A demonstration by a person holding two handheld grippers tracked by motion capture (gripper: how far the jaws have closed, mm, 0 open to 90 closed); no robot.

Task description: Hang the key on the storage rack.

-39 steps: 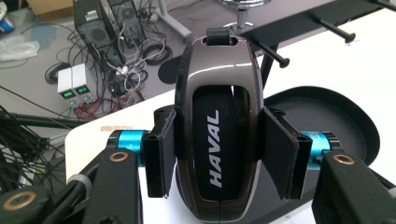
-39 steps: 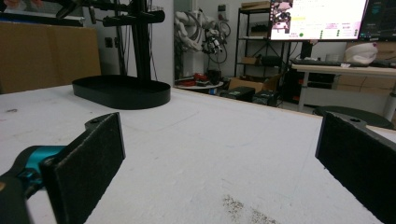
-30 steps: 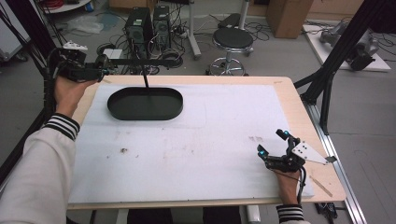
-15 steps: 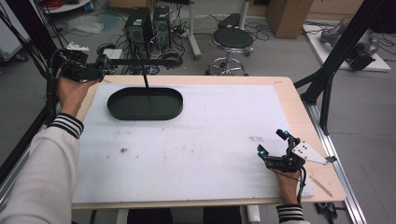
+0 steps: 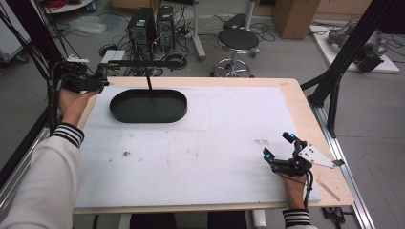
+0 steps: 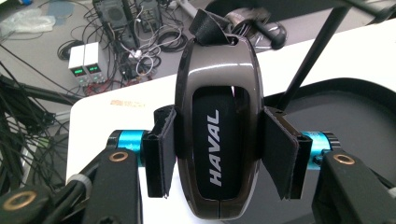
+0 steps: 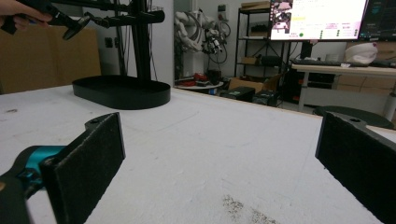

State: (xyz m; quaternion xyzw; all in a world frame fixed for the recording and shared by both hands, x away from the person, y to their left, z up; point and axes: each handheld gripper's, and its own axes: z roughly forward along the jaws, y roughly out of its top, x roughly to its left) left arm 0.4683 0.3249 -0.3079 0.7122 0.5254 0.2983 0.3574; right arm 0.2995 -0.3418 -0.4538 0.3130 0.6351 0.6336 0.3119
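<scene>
My left gripper (image 6: 219, 154) is shut on a glossy dark key fob (image 6: 217, 135) marked HAVAL, its pads pressing on both sides, a black strap loop at the fob's top. In the high view that left gripper (image 5: 101, 78) hovers at the table's far left corner, beside the left end of a black stand's crossbar (image 5: 143, 62). The stand's oval base tray (image 5: 149, 106) sits on the white mat, with a thin post (image 5: 149, 83) rising from it. My right gripper (image 5: 278, 147) rests near the table's right front edge, open with nothing between its pads (image 7: 86, 163).
A white mat (image 5: 215, 143) covers the wooden table (image 5: 296, 100), with dirt specks (image 5: 126, 153) on it. Black frame struts (image 5: 344, 62) stand at the right edge. Behind the table are a stool (image 5: 237, 40), computer towers (image 5: 148, 24) and cables on the floor.
My left gripper has sunk a little with the key fob, staying by the crossbar's left end. The right gripper has not moved.
</scene>
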